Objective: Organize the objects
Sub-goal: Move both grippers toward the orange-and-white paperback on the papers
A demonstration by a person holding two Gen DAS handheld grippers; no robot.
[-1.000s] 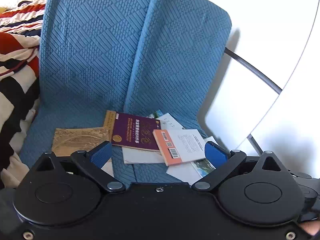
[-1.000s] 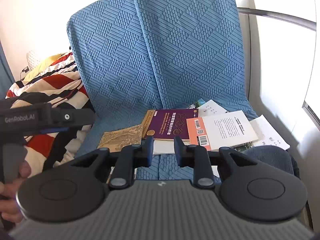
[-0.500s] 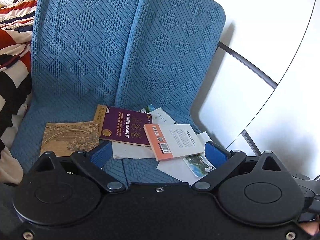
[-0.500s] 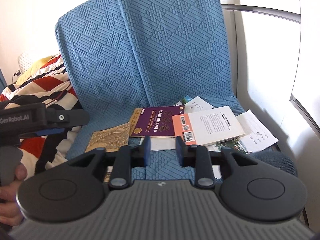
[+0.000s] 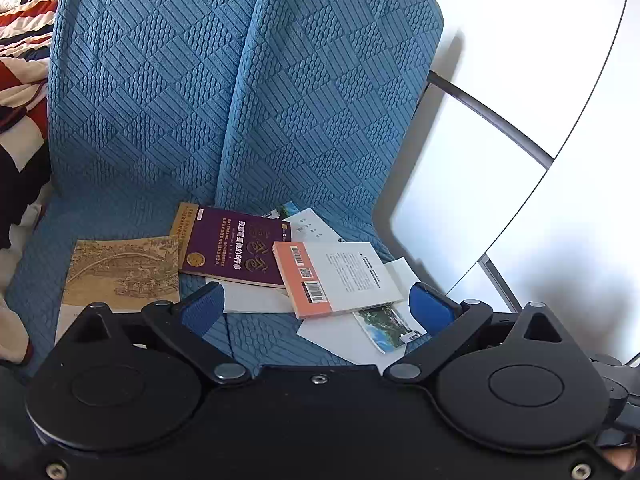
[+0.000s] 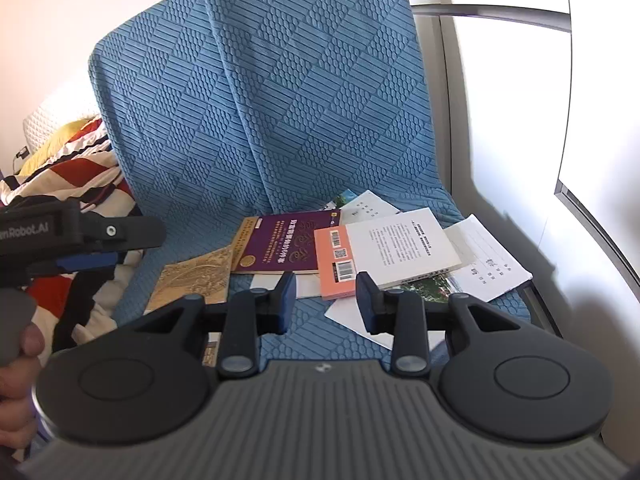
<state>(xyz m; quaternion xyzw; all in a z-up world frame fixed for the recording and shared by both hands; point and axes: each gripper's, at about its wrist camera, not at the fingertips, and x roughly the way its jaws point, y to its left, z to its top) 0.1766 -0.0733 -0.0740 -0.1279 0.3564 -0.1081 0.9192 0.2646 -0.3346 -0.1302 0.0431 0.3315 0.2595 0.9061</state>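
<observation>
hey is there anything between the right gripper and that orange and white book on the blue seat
Nothing visible. The right gripper is open and empty, with only bare blue seat before the orange and white book, which lies on top of the pile.

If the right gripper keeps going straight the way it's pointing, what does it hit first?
Most likely the orange-and-white book, whose near orange corner shows between the open fingers of the right gripper, nothing held. Depth is unclear; it could meet the blue seat cushion just short of it.
</observation>
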